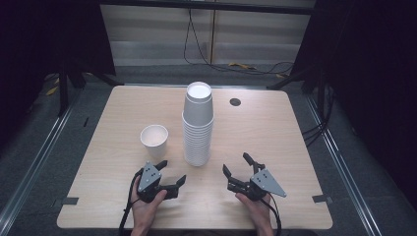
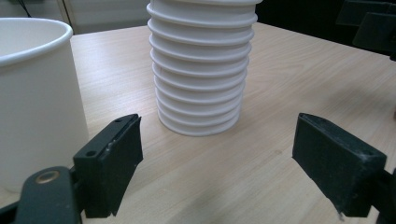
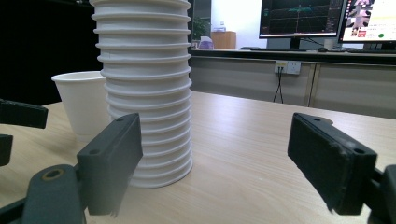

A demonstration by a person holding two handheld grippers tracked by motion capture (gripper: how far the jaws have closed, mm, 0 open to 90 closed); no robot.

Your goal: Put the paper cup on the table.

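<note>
Light wood table [image 1: 275, 142] with rounded corners stood on grey floor [image 1: 93, 98]; tall stack of white paper cups [image 1: 198, 125] near centre; single white cup [image 1: 154, 141] just left of it, apart; dark round grommet [image 1: 235, 102] toward far edge.

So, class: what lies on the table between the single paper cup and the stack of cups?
Nothing: in the high view only bare tabletop separates the single cup from the stack.

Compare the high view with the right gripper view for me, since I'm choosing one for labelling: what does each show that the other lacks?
High view alone: the person's hands, the whole table outline, the floor, and the stack's open top.
Right gripper view alone: computer screens and a wall socket behind the table.
Both: the cup stack, the single cup beside it, and the open right gripper.
</note>
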